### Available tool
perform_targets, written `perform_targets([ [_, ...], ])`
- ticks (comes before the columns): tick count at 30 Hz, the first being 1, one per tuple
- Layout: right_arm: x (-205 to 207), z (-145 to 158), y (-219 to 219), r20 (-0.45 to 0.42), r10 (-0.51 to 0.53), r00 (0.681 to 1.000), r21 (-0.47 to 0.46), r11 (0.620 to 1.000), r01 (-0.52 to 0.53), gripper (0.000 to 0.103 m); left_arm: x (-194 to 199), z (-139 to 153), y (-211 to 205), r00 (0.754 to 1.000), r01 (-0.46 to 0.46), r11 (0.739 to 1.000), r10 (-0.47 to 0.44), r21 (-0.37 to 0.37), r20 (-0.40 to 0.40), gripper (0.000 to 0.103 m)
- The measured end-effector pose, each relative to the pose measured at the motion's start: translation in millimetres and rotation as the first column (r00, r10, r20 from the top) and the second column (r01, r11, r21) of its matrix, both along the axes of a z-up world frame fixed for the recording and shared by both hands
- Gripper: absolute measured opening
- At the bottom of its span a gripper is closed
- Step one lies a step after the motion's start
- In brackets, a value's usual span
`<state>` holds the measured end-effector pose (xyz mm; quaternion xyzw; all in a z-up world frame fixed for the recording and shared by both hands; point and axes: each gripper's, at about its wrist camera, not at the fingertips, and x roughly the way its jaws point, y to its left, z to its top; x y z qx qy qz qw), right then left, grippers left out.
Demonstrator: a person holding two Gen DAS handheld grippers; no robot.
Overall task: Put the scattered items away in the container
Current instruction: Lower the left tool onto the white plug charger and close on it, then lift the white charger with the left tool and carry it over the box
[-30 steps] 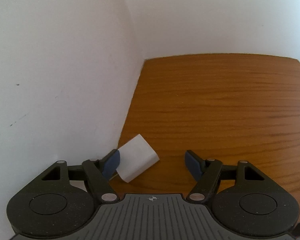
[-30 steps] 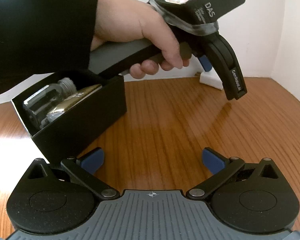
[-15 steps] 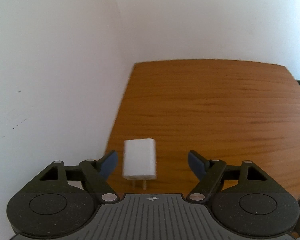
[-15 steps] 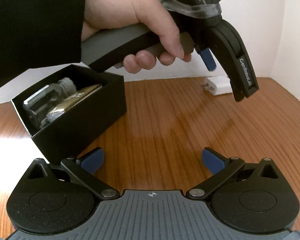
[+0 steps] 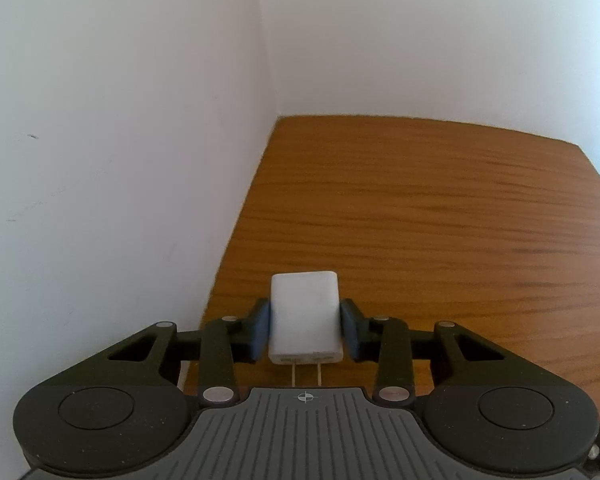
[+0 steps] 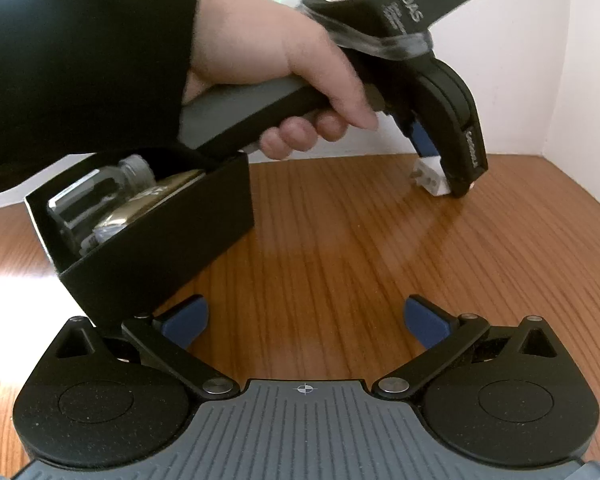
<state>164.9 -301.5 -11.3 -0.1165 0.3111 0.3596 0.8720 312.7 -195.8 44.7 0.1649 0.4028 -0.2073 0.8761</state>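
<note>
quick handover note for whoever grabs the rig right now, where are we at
Left gripper: shut on the white charger near the wall, prongs toward the camera; charger looks still down on the table.
Right gripper: open, empty, hovering beside the black box.
Done: a clear bottle and a gold item lie in the box.
Left: lift the charger, carry it to the box, release.

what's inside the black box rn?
The open black cardboard box holds a clear glass bottle with a grey cap and a gold tube. The box's wall hides its floor.
</note>
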Motion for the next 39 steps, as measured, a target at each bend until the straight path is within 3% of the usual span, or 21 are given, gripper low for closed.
perform_targets([
  [8,0.4,0.1,-0.6,0.0,0.0,1.0,0.0,1.0,0.0,0.103,-43.1,34.5,24.1,0.999,0.008,1.0,-0.007,-0.025,0.042,0.041],
  [17,-0.9,0.4,-1.1,0.0,0.0,1.0,0.0,1.0,0.0,0.103,-165.4,75.8,79.9,0.997,-0.021,1.0,0.022,-0.017,0.077,0.041],
  [28,-0.9,-0.1,-0.8,0.0,0.0,1.0,0.0,1.0,0.0,0.103,-259.5,71.2,117.9,0.995,-0.09,0.996,0.09,-0.027,0.032,0.041],
  [39,-1.1,-0.1,-1.0,0.0,0.0,1.0,0.0,1.0,0.0,0.103,-305.1,57.6,125.9,0.987,-0.149,0.989,0.15,-0.022,0.054,0.041],
])
